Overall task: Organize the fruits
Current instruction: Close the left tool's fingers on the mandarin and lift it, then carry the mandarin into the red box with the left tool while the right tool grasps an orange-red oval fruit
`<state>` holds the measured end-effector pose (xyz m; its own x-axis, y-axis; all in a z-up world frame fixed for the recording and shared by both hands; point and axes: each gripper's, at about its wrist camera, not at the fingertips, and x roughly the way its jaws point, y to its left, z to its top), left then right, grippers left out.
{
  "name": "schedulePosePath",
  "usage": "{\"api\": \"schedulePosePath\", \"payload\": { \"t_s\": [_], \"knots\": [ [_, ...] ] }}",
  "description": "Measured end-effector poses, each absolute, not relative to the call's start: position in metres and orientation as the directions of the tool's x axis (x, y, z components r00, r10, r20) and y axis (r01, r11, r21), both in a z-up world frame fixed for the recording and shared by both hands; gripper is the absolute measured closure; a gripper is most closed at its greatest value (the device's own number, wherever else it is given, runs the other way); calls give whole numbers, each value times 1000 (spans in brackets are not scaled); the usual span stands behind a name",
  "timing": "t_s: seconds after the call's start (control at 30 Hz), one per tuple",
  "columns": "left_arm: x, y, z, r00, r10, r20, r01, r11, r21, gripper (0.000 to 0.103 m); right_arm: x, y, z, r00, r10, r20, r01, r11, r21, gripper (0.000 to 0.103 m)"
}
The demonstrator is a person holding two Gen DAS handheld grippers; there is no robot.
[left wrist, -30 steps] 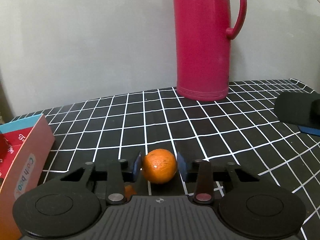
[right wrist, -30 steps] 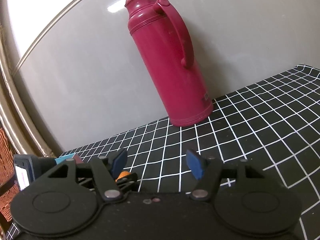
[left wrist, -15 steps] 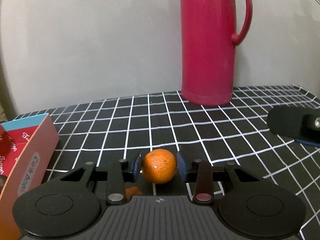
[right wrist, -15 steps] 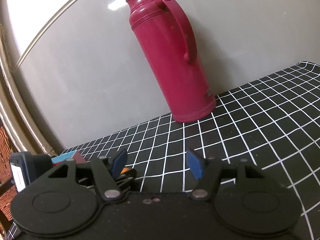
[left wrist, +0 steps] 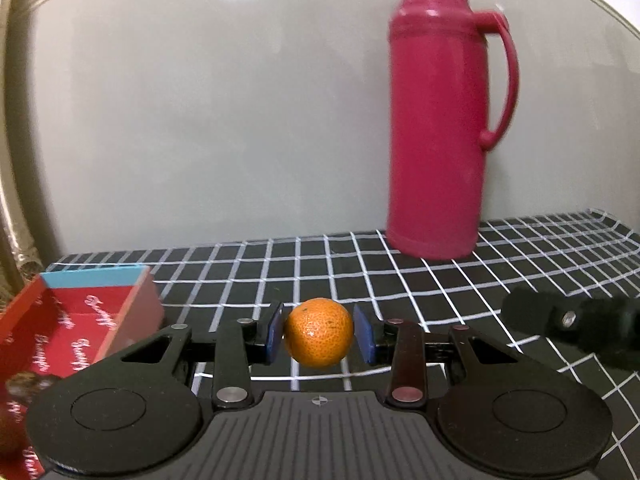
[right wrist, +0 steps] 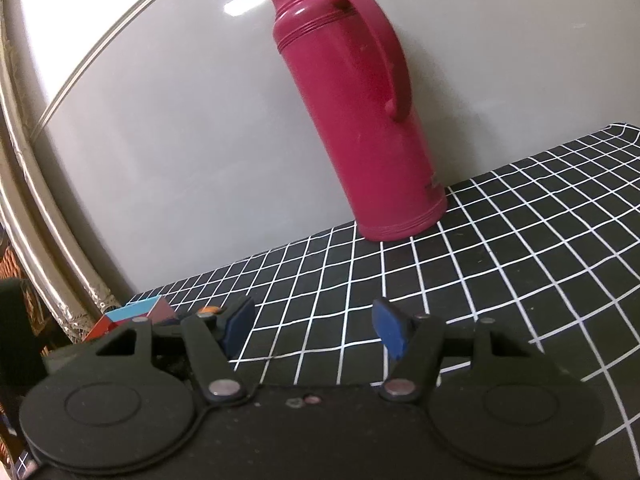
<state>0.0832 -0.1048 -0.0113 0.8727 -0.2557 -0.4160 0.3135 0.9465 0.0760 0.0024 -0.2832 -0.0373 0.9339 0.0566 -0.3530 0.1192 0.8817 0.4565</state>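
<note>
In the left wrist view, the red box (left wrist: 76, 320) sits at the lower left of the frame, its open top showing a printed red lining and a pale blue far wall. Just right of it, at lower centre, the left gripper (left wrist: 319, 334) has the small orange (left wrist: 319, 333) clamped between its blue pads (left wrist: 275, 335), one pad pressed on each side of the fruit. The orange appears lifted clear of the black checked cloth (left wrist: 440, 284), though its underside is hard to judge. It is nearly round, so no long axis matters.

What counts is that the box lies to the left of the fingers and close, with its near wall level with the left pad. The move to come is probably a short carry leftward over that wall, then a release.

A tall pink flask (left wrist: 440, 128) stands at the upper right, well apart from the fruit. The dark shape at the far right edge is likely the other tool.

In the right wrist view, the right gripper (right wrist: 314, 326) has its fingers spread with nothing between them. The box corner shows at lower left, so the left one is nearer.
</note>
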Motion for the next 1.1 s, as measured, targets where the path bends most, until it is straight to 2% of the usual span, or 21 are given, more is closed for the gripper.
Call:
{"api": "schedulePosePath", "payload": {
  "t_s": [0.3,0.6,0.8,0.87,1.1],
  "knots": [
    [84,-29,10,920,-134,-369,166,984,57,65,19,-259,-38,924,100,-368,79,894,442,38],
    [88,50,3,909,32,-416,-14,999,46,65,36,-228,-40,896,164,-412,26,908,418,38],
    [92,76,-9,880,89,-467,-76,996,47,65,45,-203,-39,879,194,-437,-17,926,377,41],
    [92,82,-11,876,106,-470,-89,994,58,65,49,-194,-40,866,196,-460,-21,934,357,44],
    [90,95,-15,861,127,-492,-108,992,67,65,64,-174,-52,818,177,-547,3,950,311,76]
  ]
}}
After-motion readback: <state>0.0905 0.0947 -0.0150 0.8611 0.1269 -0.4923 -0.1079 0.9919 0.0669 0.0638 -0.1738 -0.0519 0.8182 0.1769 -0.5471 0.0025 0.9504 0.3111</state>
